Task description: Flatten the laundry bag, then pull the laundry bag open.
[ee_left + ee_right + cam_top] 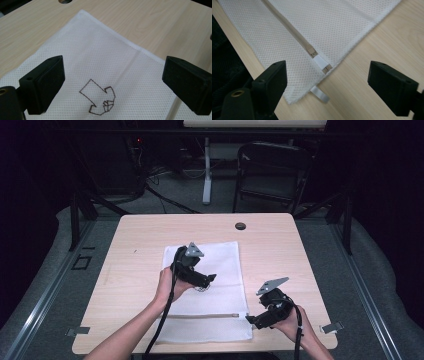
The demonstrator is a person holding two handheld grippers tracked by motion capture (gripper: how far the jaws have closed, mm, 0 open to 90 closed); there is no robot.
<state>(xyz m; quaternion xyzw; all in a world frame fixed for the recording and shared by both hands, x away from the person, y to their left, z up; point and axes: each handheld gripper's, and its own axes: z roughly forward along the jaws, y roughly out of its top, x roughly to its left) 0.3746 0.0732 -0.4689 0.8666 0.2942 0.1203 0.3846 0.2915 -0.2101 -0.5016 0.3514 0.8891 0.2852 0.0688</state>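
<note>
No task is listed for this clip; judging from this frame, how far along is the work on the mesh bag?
Nothing looks done: the white mesh bag lies flat, its zipper apparently shut. Both jaws stand open, the left gripper over the bag's middle, the right gripper facing the zipper's end. Gripping anything is still ahead.

Wooden table (pixel 135 270), pale, with a small dark hole (pixel 240 226) near the far edge. White mesh bag (pixel 220 265) flat on the middle, a zip (pixel 205 315) running across close to its near end. Left gripper (pixel 212 278) held over the bag's centre, pointing right, grey plate (pixel 194 250) on top, gripped by the left hand (pixel 168 287). Right gripper (pixel 248 318) low at the bag's right edge, just beside the zip's end, pointing left, held by the right hand (pixel 295 325); jaw gap too small to judge. Cable (pixel 161 320) trailing along the left forearm. Beyond the table, a dark folding chair (pixel 272 172) and a white post (pixel 206 170) on grey floor.
</note>
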